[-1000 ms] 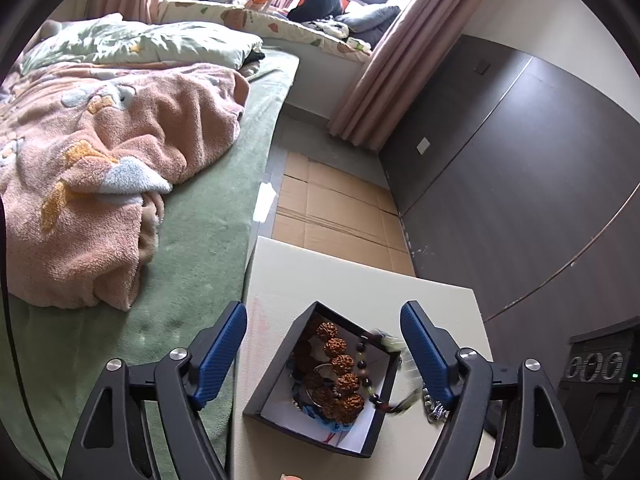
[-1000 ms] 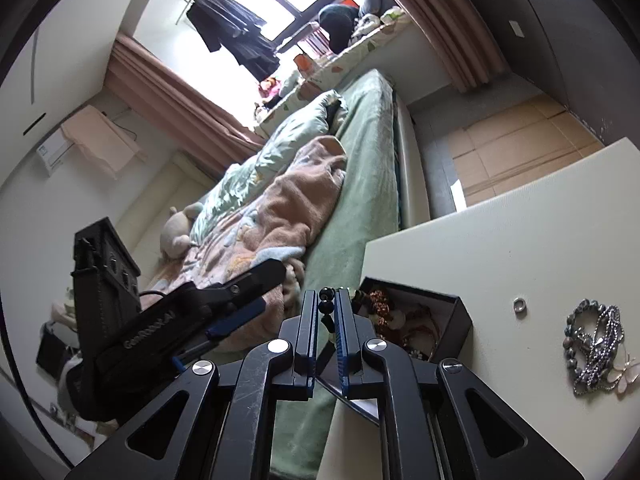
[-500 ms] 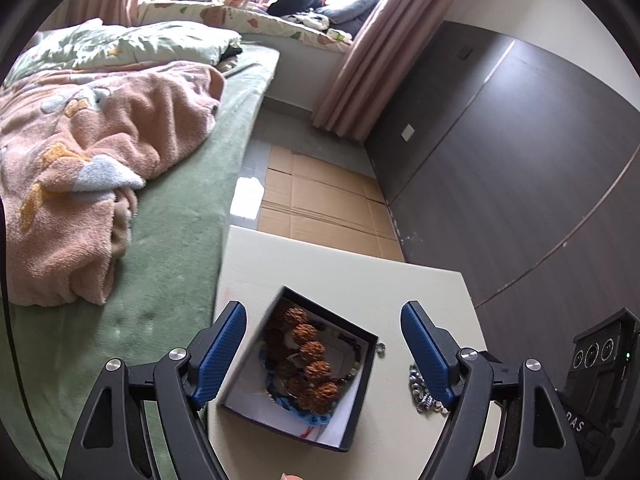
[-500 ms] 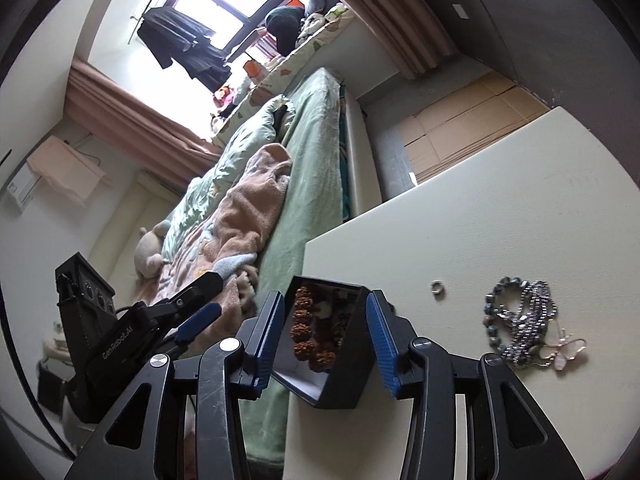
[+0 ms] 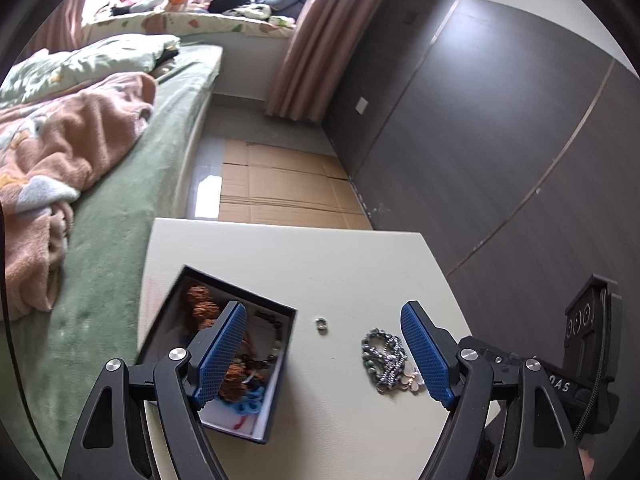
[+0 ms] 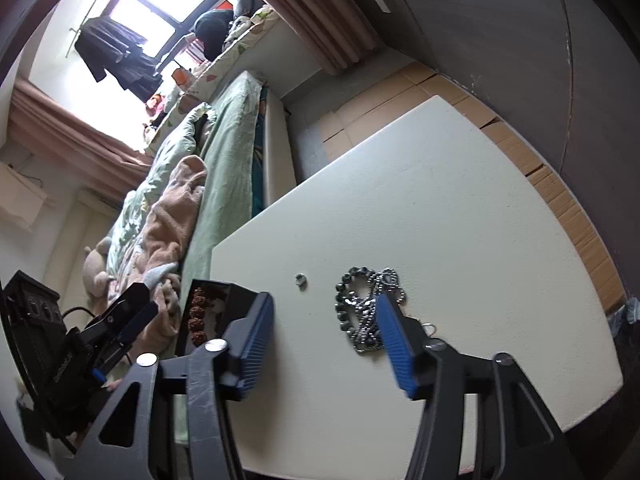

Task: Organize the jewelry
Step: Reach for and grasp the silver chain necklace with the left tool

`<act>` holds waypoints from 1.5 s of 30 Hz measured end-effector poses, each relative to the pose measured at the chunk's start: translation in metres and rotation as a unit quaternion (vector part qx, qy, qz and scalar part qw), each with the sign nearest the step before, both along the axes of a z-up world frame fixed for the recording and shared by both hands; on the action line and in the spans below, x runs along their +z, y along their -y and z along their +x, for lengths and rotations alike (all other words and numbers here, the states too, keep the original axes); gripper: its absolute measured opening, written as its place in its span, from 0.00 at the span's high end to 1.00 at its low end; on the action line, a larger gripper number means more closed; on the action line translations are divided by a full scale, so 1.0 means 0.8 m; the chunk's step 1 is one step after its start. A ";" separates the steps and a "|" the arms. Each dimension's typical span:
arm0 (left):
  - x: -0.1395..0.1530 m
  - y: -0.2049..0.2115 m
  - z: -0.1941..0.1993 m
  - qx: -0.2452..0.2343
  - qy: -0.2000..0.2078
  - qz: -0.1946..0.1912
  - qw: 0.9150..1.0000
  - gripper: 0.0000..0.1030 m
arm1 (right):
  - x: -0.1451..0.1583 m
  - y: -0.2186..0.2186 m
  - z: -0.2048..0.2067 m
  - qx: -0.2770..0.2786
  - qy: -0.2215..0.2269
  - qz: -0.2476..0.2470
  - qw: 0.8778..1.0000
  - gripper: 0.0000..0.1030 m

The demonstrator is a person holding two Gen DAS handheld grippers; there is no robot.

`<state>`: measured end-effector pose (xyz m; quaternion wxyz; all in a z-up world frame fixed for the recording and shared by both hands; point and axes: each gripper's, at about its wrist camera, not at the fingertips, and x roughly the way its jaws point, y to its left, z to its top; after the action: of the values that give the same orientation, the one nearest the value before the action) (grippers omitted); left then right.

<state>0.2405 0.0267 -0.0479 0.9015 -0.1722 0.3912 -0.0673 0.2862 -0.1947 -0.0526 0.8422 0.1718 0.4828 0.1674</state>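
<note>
A black jewelry box (image 5: 280,312) sits at the left of a cream table (image 5: 328,256). It holds brown bead bracelets (image 5: 202,304), a dark bead string and a blue cord. It also shows in the right wrist view (image 6: 240,294). A small silver ring (image 5: 321,324) (image 6: 300,279) lies right of the box. A heap of grey bead and chain jewelry (image 5: 382,356) (image 6: 362,312) lies further right. My left gripper (image 5: 324,356) is open and empty above the ring. My right gripper (image 6: 324,340) is open and empty, its right finger over the heap.
A bed (image 5: 120,184) with a green sheet and a pink blanket (image 5: 52,152) runs along the table's left edge. Cardboard (image 5: 276,188) covers the floor beyond the table. A dark wall panel (image 5: 500,128) stands to the right. The other gripper's body (image 6: 60,344) is at the left.
My right gripper opened, let the dark bead string drop into the box, and swung right over the ring and heap. My left gripper also shifted right, away from the box.
</note>
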 end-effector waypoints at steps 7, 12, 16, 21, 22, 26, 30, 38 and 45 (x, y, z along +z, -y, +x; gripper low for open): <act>-0.019 0.053 0.012 -0.053 -0.021 0.015 0.998 0.26 | -0.008 0.037 0.005 -0.026 -0.026 -0.021 0.999 0.15; -0.036 0.082 0.020 -0.079 -0.039 0.026 0.996 0.47 | -0.019 0.061 0.011 -0.043 -0.053 -0.025 0.997 0.15; -0.053 0.102 0.028 -0.096 -0.058 0.025 0.993 0.61 | -0.022 0.081 0.013 -0.055 -0.061 -0.014 0.997 0.15; -0.077 0.126 0.040 -0.117 -0.092 0.009 0.989 0.79 | -0.018 0.100 0.014 -0.064 -0.059 0.002 0.996 0.15; -0.081 0.131 0.042 -0.117 -0.097 0.012 0.988 0.80 | -0.017 0.100 0.015 -0.063 -0.058 0.002 0.996 0.15; -0.098 0.141 0.054 -0.115 -0.121 0.006 0.986 0.82 | -0.015 0.103 0.016 -0.060 -0.057 0.006 0.997 0.15; -0.110 0.150 0.060 -0.116 -0.133 0.015 0.984 0.88 | -0.014 0.111 0.019 -0.063 -0.057 0.010 0.996 0.15; -0.117 0.166 0.060 -0.117 -0.139 0.069 0.981 0.90 | -0.011 0.125 0.024 -0.071 -0.057 0.017 0.996 0.15; -0.116 0.163 0.057 -0.108 -0.157 0.083 0.978 0.89 | -0.012 0.128 0.023 -0.068 -0.058 0.017 0.996 0.15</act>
<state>0.2860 -0.1038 -0.1409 0.8273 -0.0618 0.5487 -0.1032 0.3049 -0.2969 -0.0620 0.8194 0.2282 0.5147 0.1076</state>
